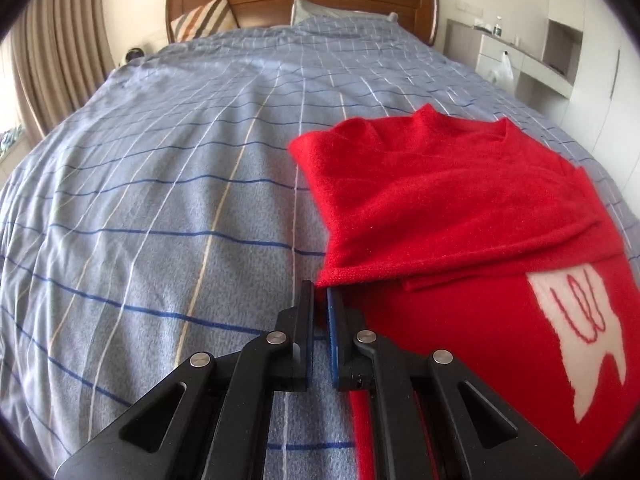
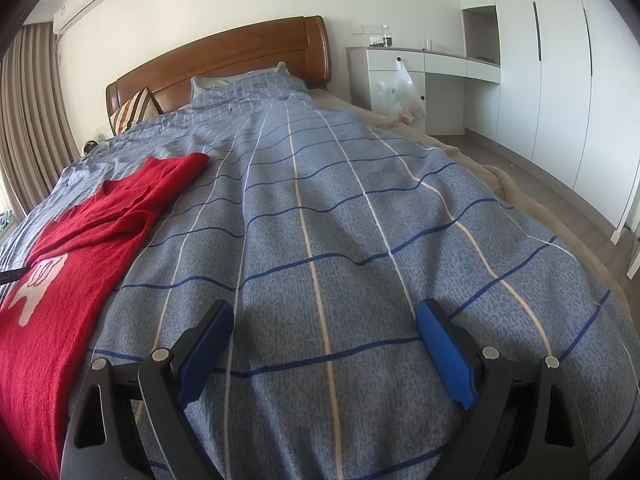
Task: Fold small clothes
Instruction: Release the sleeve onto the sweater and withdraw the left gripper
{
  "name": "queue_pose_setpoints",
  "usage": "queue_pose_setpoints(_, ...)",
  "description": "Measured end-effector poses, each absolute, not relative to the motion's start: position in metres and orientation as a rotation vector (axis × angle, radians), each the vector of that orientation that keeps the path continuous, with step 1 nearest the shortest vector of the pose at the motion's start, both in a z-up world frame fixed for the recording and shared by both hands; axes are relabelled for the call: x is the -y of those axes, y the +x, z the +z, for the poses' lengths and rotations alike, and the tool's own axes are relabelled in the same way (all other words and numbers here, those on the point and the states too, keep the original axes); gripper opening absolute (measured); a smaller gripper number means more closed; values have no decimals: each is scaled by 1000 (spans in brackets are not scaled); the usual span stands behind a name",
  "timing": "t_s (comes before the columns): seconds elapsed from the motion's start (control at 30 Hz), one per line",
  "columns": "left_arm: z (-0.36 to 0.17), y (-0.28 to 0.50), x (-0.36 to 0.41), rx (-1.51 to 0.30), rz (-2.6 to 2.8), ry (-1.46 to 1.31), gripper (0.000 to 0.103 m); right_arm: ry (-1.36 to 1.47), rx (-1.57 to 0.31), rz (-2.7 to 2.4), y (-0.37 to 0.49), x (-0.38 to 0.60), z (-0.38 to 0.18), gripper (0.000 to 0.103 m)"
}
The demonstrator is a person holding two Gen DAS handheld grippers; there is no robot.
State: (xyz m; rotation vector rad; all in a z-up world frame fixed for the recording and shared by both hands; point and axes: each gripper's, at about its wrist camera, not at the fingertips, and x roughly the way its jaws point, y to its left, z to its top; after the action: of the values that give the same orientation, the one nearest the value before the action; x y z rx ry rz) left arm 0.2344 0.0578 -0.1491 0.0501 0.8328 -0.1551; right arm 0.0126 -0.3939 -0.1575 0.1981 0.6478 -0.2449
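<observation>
Bed [image 1: 160, 200] | red sweater [image 1: 460, 208] half-folded (white motif) | left tongs [image 1: 320, 296] closed | right tongs [image 2: 324, 316] open

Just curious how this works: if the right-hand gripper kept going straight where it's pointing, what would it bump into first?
Most likely the blue checked bedspread. The right gripper hangs open, angled down at bare cover; the red sweater lies off to its left.

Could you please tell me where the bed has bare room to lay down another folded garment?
The checked duvet is bare between the red sweater and the bed's wardrobe-side edge, and up to the pillows. The sweater's patch is taken.
</observation>
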Motion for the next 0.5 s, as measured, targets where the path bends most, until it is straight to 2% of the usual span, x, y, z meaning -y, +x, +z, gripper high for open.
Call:
queue_pose_setpoints(0.3, -140, 215, -89, -852, -94, -102, 6, 196, -647, -246, 12, 394, -158, 92)
queue_pose_setpoints(0.33, -137, 207, -94, -848, -85, -110, 10, 196, -647, -246, 12, 394, -158, 92)
queue_pose_setpoints(0.37, -134, 197, -99, -843, -78, -108, 26, 196, -647, -246, 12, 394, -158, 92)
queue_pose_setpoints(0.4, -132, 188, -102, -836, -70, -99, 50, 196, -647, -246, 12, 394, -158, 92)
queue_pose_setpoints(0.47, -128, 169, -108, -819, -22, -61, 75, 196, -648, -247, 12, 394, -158, 92)
queue_pose_setpoints(0.5, -128, 162, -110, -813, 1, -39, 79, 196, -647, -247, 12, 394, -158, 92)
